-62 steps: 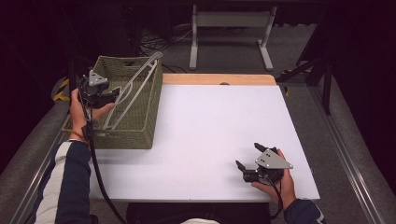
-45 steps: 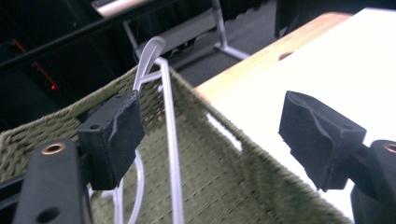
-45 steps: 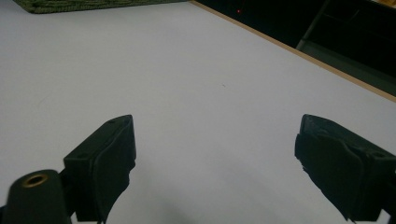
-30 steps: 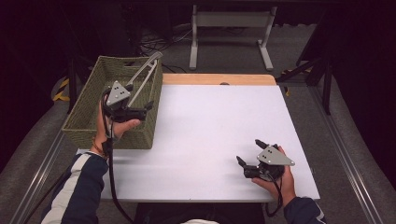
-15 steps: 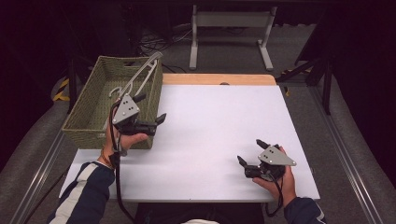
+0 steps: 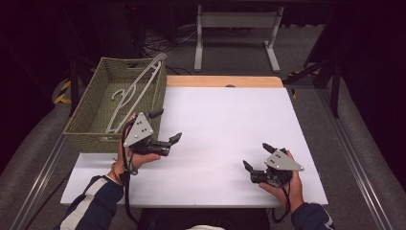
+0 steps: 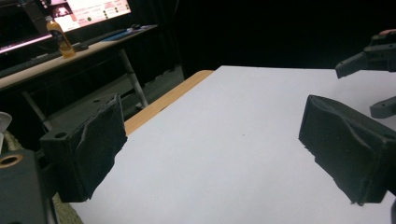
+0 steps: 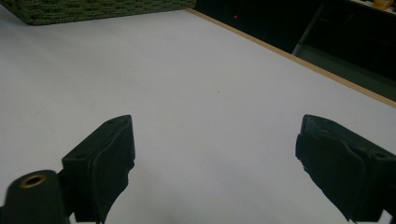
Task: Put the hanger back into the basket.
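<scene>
**Both grippers empty beside the basket**

In the high view, the left gripper [image 6: 165, 125] is held wide open, empty, just beside the woven basket [image 6: 86, 136], in which a white hanger [image 6: 129, 98] is propped. The right gripper [image 6: 256, 155] is spread, empty, over the white table [image 6: 225, 120].

In the left gripper view, bare table is seen between spread jaws.

In the right gripper view, the basket [image 8: 93, 9] is seen well beyond parted jaws.

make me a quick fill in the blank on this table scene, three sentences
1. The white hanger lies inside the woven ____.
2. Both the left gripper and the right gripper have their jaws ____, holding nothing.
3. The basket sits at the table's ____ edge in the high view.

Missing words: basket; open; left
</scene>
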The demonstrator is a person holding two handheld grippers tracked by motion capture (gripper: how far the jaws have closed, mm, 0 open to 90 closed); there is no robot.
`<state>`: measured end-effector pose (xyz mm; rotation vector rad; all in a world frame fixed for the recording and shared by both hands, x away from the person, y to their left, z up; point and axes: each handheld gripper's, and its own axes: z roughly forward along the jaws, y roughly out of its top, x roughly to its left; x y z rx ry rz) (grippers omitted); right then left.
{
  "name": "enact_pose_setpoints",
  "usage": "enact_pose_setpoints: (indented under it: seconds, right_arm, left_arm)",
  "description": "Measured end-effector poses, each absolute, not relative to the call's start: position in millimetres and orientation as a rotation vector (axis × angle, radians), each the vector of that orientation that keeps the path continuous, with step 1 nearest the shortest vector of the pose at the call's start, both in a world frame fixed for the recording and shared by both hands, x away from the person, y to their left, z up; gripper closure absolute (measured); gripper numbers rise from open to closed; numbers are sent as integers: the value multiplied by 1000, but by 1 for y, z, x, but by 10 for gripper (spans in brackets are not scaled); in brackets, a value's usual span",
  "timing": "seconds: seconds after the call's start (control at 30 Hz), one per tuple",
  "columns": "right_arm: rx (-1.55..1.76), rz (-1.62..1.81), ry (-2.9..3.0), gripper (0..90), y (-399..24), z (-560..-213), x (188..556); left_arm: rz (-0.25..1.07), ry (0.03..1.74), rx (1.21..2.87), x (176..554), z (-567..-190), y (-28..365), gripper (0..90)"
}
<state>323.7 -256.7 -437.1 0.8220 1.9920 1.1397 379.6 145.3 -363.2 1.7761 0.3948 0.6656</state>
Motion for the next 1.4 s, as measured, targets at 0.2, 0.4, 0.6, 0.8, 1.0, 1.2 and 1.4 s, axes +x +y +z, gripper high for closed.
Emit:
enact_pose_setpoints:
  seconds: [0.2,0.4,0.6,0.8,1.0,1.2,1.4]
  right_arm:
    - [811,1127,1990,120,-256,-437,323]
    - [804,1126,1984,120,-255,-436,322]
    - [795,1126,1983,120,-254,-435,321]
    - [781,1138,1979,118,-253,-433,318]
    - [782,1143,1976,117,-252,-432,316]
    - [774,1143,1975,117,-252,-431,315]
    - [773,1141,1972,114,-251,-431,314]
  left_arm:
    - [672,366,1797,370,-370,142,92]
    - [644,356,1817,365,-378,143,92]
    - [637,355,1833,361,-385,146,94]
    - [648,343,1872,355,-394,149,96]
    - [655,360,1888,352,-405,155,102]
    - [694,373,1927,351,-416,160,105]
    - [674,399,1952,349,-426,166,105]
